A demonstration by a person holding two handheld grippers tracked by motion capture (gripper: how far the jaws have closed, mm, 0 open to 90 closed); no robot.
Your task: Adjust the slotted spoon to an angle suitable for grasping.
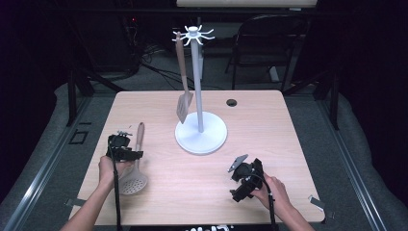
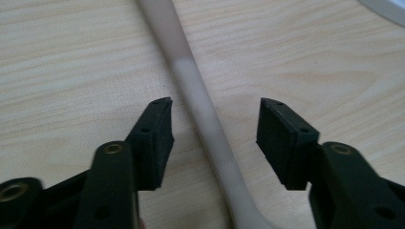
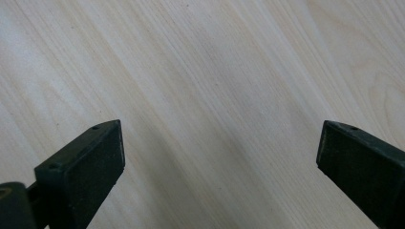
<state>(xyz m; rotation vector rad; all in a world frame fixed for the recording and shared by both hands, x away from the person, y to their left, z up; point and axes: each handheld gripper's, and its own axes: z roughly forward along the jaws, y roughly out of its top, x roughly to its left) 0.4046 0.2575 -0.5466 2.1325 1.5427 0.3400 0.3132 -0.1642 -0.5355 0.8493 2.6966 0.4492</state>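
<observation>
Skimmer handle [image 2: 200, 109] lies between the half-open left tongs [image 2: 213, 125], untouched by either pad.

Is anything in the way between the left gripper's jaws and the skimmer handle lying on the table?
Nothing visible. In the left gripper view, the skimmer handle runs between the two pads of the left gripper, with bare table showing on either side of it. Neither pad touches the handle; a gap remains on both sides.
</observation>
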